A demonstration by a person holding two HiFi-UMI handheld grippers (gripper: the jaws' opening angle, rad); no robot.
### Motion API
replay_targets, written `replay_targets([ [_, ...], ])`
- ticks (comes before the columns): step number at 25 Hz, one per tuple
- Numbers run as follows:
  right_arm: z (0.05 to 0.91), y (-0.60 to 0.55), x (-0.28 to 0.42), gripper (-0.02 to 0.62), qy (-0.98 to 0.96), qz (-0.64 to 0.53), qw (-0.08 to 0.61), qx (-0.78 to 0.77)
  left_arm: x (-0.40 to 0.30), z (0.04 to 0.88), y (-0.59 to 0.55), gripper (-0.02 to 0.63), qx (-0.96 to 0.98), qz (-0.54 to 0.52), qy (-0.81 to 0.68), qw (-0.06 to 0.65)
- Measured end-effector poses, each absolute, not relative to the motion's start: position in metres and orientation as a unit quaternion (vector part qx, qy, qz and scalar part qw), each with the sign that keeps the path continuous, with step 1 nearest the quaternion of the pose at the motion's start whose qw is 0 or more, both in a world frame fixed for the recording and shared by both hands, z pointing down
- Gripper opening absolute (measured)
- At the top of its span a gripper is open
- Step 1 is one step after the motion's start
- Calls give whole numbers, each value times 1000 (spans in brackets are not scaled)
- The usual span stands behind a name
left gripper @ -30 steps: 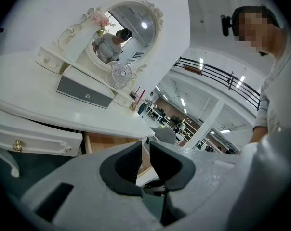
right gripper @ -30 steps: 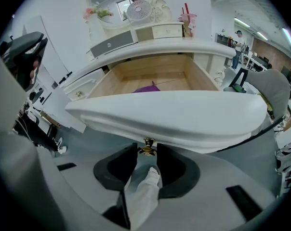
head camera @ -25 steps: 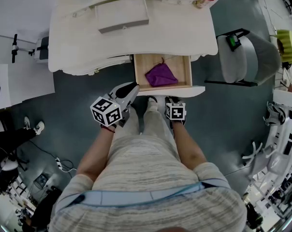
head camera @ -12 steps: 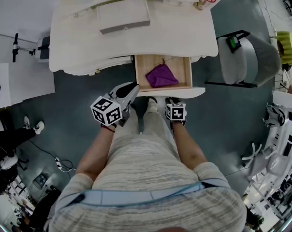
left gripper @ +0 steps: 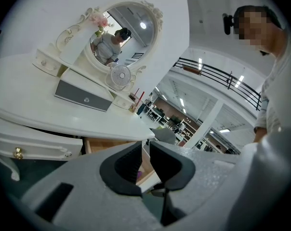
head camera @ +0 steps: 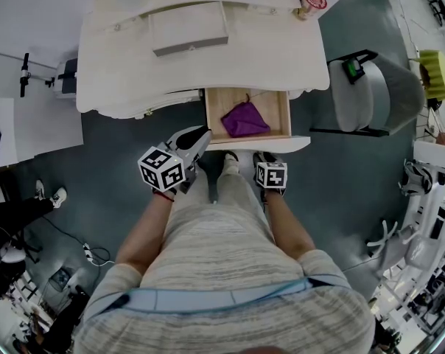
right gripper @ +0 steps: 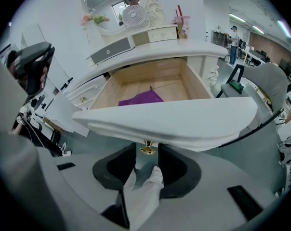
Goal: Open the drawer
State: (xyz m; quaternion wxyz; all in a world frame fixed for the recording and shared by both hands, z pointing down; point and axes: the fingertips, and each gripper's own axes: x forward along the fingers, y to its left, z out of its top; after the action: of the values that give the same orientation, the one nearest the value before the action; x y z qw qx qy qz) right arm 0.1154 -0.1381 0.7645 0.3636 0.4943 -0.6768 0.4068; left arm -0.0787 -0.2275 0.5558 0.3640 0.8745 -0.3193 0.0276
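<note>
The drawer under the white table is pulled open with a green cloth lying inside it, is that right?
Not quite: the cloth is purple, not green. The rest holds: the drawer under the white table is pulled open with the cloth lying inside it. The head view shows this, and so does the right gripper view.

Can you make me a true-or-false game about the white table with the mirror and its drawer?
1. The wooden drawer of the white dressing table is pulled out. True.
2. The drawer is empty. False: a crumpled purple cloth lies inside it.
3. A small white fan stands on the table in front of the oval mirror. True.
4. The right gripper is holding the cloth. False: its jaws are opening with the drawer's little gold knob between them, and the pads do not press on it.
</note>
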Motion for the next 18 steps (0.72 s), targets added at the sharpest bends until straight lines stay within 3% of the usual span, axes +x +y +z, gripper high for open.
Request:
replay_targets([
  [6,722,-143,115,129,-695,407,324,496,-80,550,-228,61,879,28,-314,359],
  [18,573,-225,57,127,-795,326,168,484,-73,494,-234,61,898,-9,-290,330],
])
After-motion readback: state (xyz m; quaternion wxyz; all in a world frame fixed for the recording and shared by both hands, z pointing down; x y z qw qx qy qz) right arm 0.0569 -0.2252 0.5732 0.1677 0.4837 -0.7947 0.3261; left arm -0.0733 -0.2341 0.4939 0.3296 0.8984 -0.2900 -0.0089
